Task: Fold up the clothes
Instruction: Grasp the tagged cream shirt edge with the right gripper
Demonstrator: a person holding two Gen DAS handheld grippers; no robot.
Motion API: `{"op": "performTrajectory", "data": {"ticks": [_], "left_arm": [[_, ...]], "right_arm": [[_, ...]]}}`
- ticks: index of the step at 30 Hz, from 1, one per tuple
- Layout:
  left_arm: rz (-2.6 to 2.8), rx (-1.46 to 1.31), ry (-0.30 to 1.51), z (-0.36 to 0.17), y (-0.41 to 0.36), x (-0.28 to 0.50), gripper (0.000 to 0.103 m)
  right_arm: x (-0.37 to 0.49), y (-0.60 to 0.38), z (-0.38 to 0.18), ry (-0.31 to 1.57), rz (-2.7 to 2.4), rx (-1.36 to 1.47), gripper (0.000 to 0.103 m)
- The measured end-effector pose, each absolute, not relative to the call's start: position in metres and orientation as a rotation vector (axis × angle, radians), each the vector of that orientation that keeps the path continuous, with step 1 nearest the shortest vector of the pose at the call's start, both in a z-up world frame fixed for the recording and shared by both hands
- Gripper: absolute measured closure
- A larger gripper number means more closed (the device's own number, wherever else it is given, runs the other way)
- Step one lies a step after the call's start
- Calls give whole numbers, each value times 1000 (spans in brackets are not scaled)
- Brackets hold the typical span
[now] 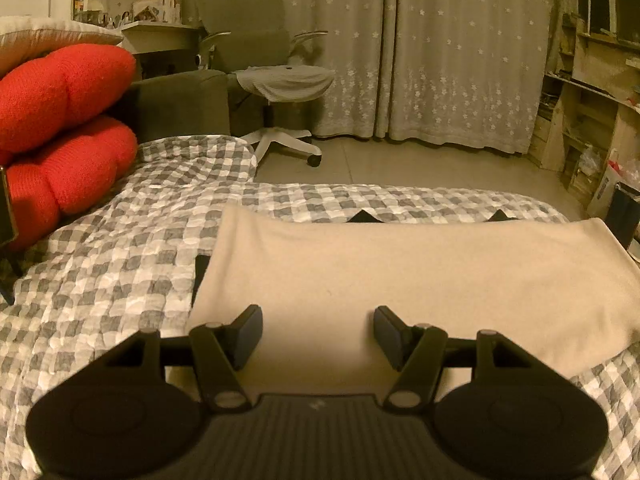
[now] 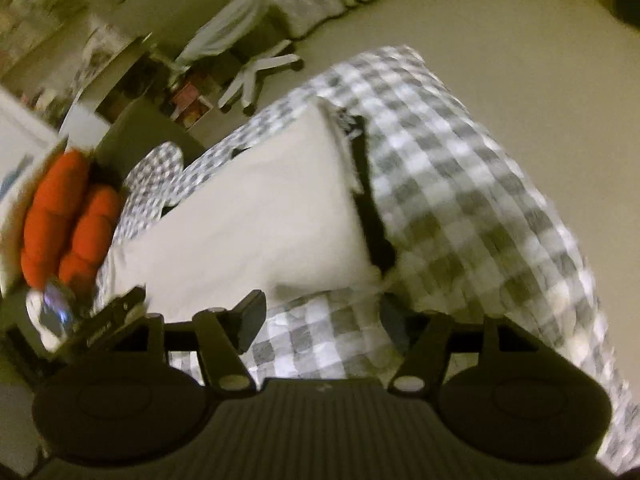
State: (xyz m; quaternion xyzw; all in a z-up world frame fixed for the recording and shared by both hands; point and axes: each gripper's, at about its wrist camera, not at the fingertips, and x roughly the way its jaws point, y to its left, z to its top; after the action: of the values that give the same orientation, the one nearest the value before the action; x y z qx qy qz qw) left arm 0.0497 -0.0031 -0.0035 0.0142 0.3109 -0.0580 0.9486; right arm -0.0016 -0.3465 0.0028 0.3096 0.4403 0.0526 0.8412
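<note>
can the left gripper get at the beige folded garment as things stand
Probably yes: the left gripper hangs with open jaws directly over the near part of the beige folded garment on the checked bedspread, nothing between them.

Red cushion (image 1: pixel 60 120) beside office chair (image 1: pixel 256 52) (starred curtains (image 1: pixel 440 40) behind).

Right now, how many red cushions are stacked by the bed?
2. The upper red cushion rests on the lower red cushion, both at the left of the checkered bedspread, left of the beige garment. More may be hidden beyond the frame's left edge.
</note>
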Motion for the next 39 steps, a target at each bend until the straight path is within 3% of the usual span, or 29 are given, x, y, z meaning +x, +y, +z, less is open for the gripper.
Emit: {"op": "performTrajectory", "data": {"ticks": [15, 23, 39], "left_arm": [[-114, 20, 636, -3, -3, 51, 39], [-112, 26, 634, -3, -4, 50, 39], [-108, 16, 634, -2, -2, 51, 39]], "right_arm": [[-4, -366, 9, 836, 87, 760, 36], [-3, -363, 1, 873, 107, 775, 36], [10, -339, -3, 713, 3, 764, 34]]}}
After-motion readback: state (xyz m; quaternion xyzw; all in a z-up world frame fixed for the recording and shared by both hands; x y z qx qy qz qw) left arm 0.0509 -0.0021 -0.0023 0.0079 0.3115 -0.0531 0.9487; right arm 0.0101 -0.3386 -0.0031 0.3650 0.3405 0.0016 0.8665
